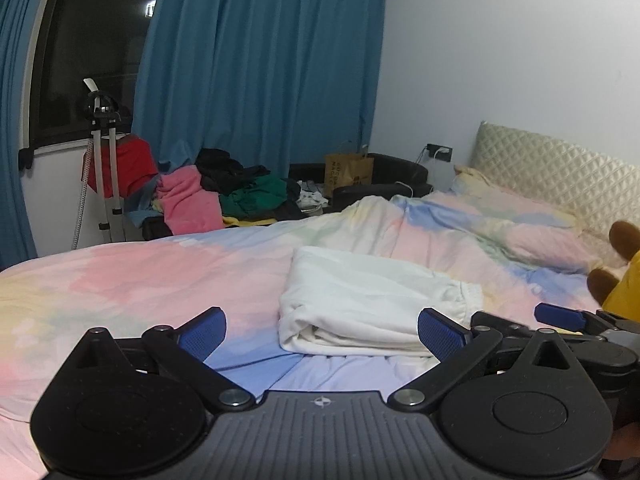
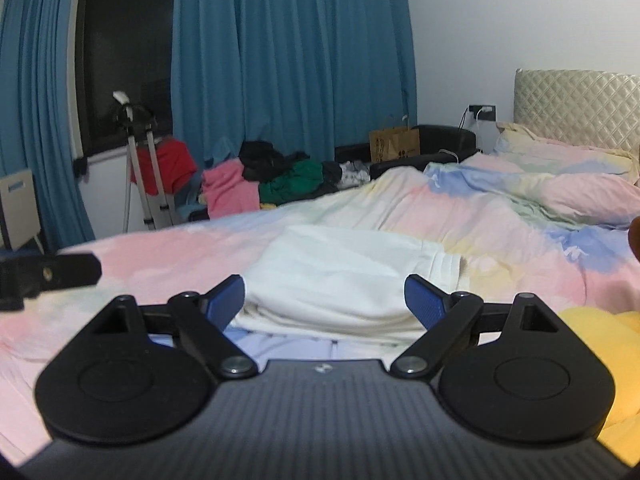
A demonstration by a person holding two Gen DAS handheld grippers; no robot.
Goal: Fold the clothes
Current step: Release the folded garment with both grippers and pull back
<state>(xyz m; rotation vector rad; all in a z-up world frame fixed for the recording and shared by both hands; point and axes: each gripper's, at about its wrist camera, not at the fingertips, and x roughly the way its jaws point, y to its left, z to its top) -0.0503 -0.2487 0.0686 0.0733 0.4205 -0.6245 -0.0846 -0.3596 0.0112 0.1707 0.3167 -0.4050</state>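
A pastel bedspread [image 1: 120, 288] fills my left wrist view, the folded white garment [image 1: 360, 304] lying ahead of my left gripper [image 1: 322, 332], whose 2 fingers are spread and empty. From the right wrist, my right gripper [image 2: 324, 300] gapes released just before that garment [image 2: 340, 276], touching nothing.

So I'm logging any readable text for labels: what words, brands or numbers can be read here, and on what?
Brown paper bag: dark print in two lines, too small and blurred to read.
Left gripper body: a small round emblem, no letters.
Right gripper body: the same kind of emblem, blurred.
Nothing else carries legible text.
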